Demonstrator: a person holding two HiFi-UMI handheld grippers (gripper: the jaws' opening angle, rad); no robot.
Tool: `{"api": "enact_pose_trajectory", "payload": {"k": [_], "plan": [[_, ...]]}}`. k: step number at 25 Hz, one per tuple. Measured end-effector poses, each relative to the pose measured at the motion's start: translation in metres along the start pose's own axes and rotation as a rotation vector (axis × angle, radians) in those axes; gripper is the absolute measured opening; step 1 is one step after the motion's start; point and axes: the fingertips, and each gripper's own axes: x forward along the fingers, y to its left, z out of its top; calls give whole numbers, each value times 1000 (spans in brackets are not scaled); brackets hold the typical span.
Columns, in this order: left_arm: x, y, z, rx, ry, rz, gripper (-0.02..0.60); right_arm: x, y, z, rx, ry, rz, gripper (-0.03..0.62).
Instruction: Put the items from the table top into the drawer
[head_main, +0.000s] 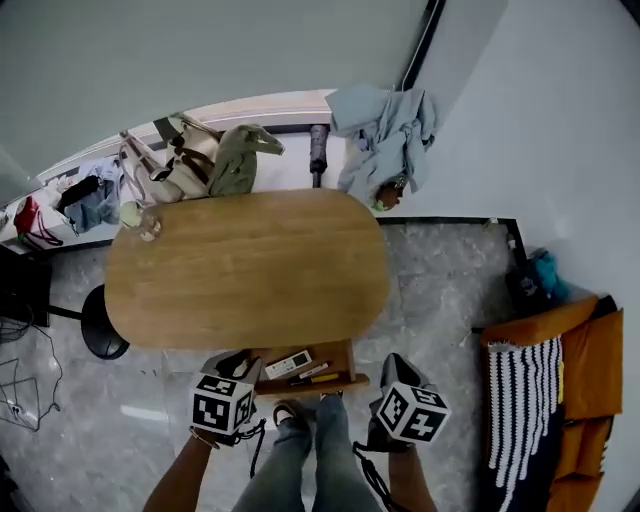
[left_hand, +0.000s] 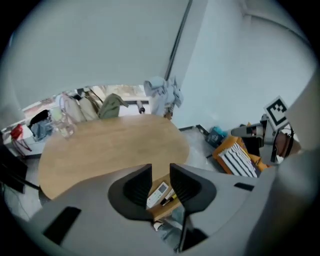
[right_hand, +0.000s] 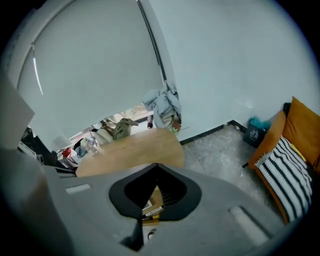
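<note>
The oval wooden table (head_main: 250, 270) has its drawer (head_main: 349, 362) pulled out at the near edge. A white remote (head_main: 288, 364) and a yellow-and-black pen (head_main: 316, 377) lie in the drawer. A small clear item (head_main: 150, 229) stands at the table's far left end. My left gripper (left_hand: 160, 167) hangs over the drawer, open and empty, and the remote (left_hand: 159, 194) shows through the gap. My right gripper (right_hand: 157, 166) is shut with nothing in it, above the drawer's right side. In the head view both grippers (head_main: 236, 364) (head_main: 393, 372) flank the drawer.
Bags (head_main: 200, 160) and blue-grey clothes (head_main: 385, 135) lie behind the table. A black stool (head_main: 100, 325) stands at its left. An orange cushion with a striped cloth (head_main: 550, 380) sits on the floor at the right. The person's legs (head_main: 310, 450) stand before the drawer.
</note>
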Motion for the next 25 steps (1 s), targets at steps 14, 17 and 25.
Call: {"api": "enact_pose_trajectory", "payload": {"k": [14,17,25], "plan": [[-251,45,165,-180,-673,285,84,-117,87,171,-249,-268,121,5],[-281,43,196,-172,-761,306,67,-133,93,201,-275,-332,122,5],[-317,46,233,-140,-851,339,35,-151,117,244,-350,-419,129,5]]}}
